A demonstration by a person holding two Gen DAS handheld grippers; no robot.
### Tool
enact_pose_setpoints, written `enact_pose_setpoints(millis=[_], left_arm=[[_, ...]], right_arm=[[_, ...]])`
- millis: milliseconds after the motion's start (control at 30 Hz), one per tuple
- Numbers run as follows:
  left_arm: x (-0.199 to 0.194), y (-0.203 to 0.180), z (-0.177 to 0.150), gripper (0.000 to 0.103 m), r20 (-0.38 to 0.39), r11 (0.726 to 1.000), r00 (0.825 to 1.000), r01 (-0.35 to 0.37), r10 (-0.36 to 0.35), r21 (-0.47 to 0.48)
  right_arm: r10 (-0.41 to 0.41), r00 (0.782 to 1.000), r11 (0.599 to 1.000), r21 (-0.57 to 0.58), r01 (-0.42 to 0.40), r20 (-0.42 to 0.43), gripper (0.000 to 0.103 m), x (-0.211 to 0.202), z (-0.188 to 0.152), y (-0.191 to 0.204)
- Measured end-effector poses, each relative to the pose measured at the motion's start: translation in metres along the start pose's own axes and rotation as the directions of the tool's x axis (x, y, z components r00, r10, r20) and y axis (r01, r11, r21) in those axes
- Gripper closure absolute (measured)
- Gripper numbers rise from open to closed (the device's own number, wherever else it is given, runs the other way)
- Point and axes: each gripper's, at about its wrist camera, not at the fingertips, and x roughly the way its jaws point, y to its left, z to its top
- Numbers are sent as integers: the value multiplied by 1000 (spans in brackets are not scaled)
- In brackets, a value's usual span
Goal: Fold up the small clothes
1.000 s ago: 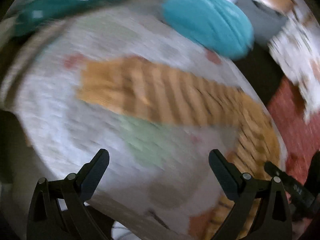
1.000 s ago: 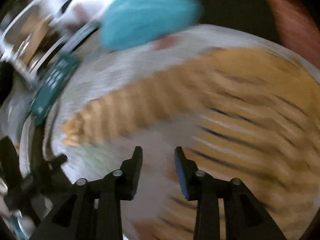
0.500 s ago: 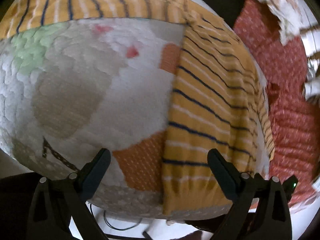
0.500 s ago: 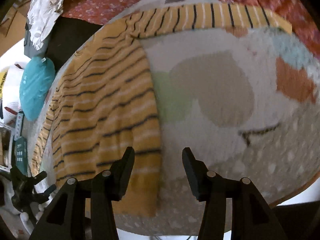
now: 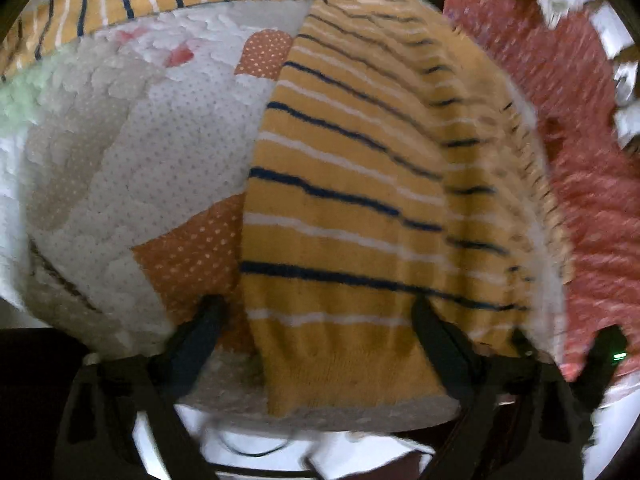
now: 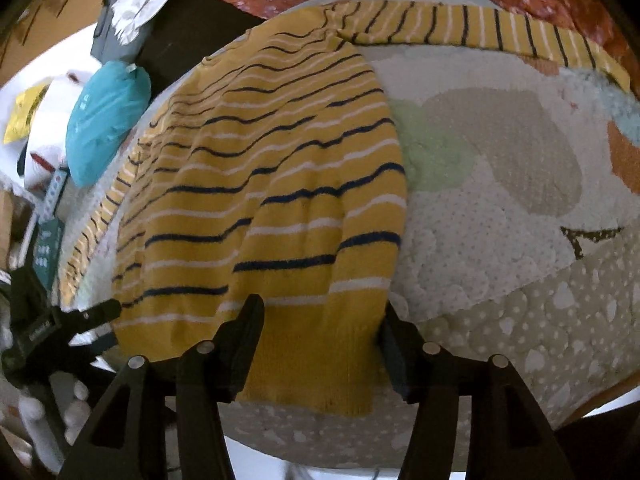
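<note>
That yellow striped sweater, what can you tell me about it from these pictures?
The sweater looks like a soft knit, mustard yellow with thin navy and white stripes and a plain ribbed hem nearest the cameras. It lies flat on a round patchwork mat, a little rumpled, with one sleeve stretched out sideways along the mat's far edge. Both grippers straddle the hem: the left gripper is closing over it, the right gripper is opening. Neither visibly pinches the cloth yet.
</note>
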Motion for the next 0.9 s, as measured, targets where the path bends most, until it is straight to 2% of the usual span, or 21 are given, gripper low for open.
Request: enact_pose_setpoints(millis=[33,67,133,233,367,500,700,900], left_arm=[[0,-3,-1,50,3,997,997,-72,72,28],[-1,-4,-1,61,5,995,996,-91,91,40],[-5,0,1,84,-15,998,998,-59,59,17],[-14,10,6,96,-27,998,999,-24,23,-50],[-27,15,1,96,-13,998,999,-33,32,-61],[-40,19,-10,96,6,997,999,-35,35,-64],[-58,31,-30,96,0,995,1000,-4,4,-96],[-68,42,-62,96,-16,995,1000,11,-13,-102]], right_arm=[[-15,1000,1000,-14,15,3,58,0,0,1],[-28,1000,999,-27,29,6,75,0,0,0],[-40,999,999,-33,40,0,91,-1,0,-3],[12,1000,999,30,-12,-3,93,-6,5,-13],[66,998,994,83,-67,14,94,-23,6,-17],[82,997,990,117,-82,12,95,-42,1,-20],[121,992,978,174,-112,-41,95,-70,-31,-27],[132,987,984,135,-120,-86,95,-94,-62,-22]])
